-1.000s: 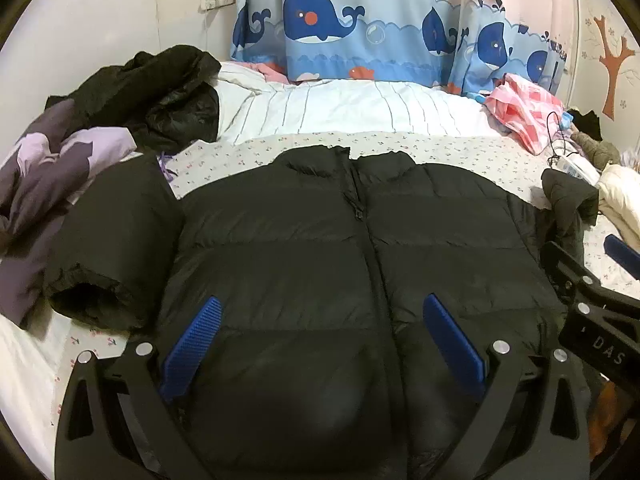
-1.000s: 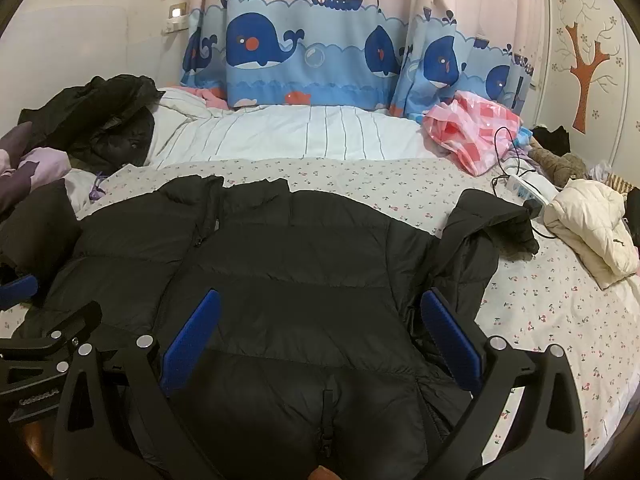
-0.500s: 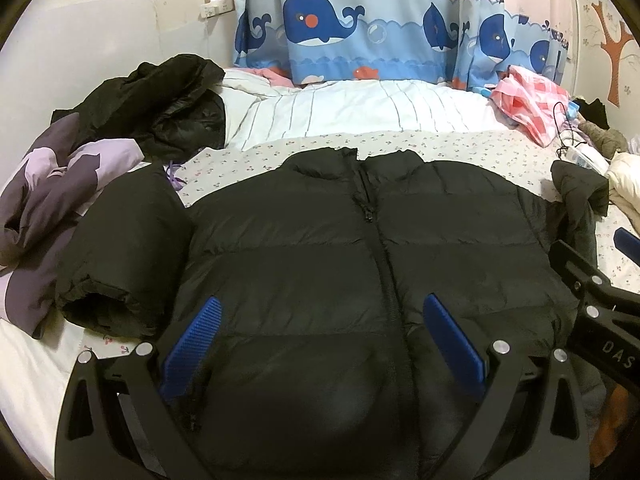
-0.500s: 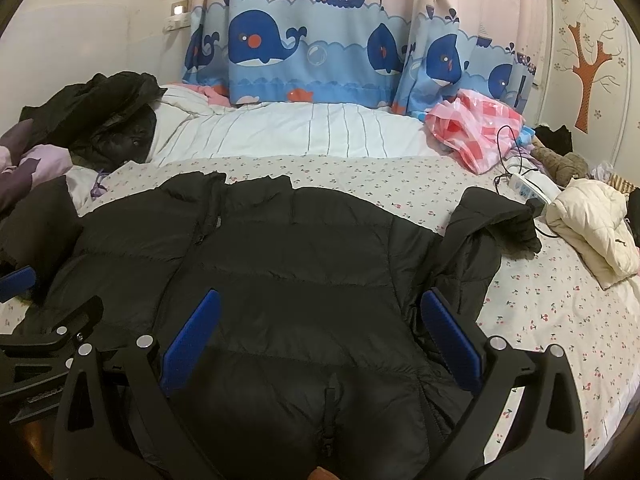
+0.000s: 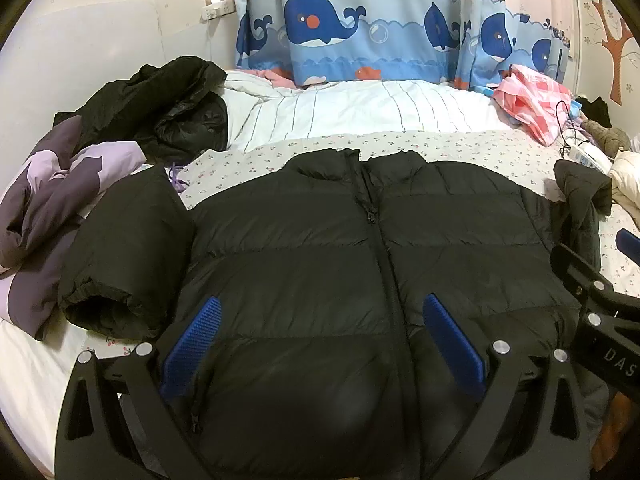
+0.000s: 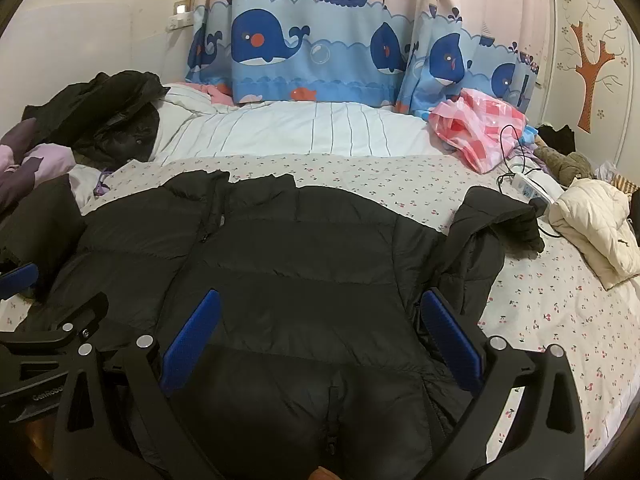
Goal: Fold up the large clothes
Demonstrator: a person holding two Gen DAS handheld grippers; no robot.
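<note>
A bed (image 6: 400, 184) with a cherry-print sheet filled the room. At its far side hung a whale-print curtain (image 5: 360, 40). A lit wall socket (image 5: 216, 2) sat far left, a tree decal (image 6: 588, 64) far right on pale walls.

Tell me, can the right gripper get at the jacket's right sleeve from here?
Probably yes: the right gripper is open above the black jacket, and its sleeve lies uncovered just beyond.
</note>
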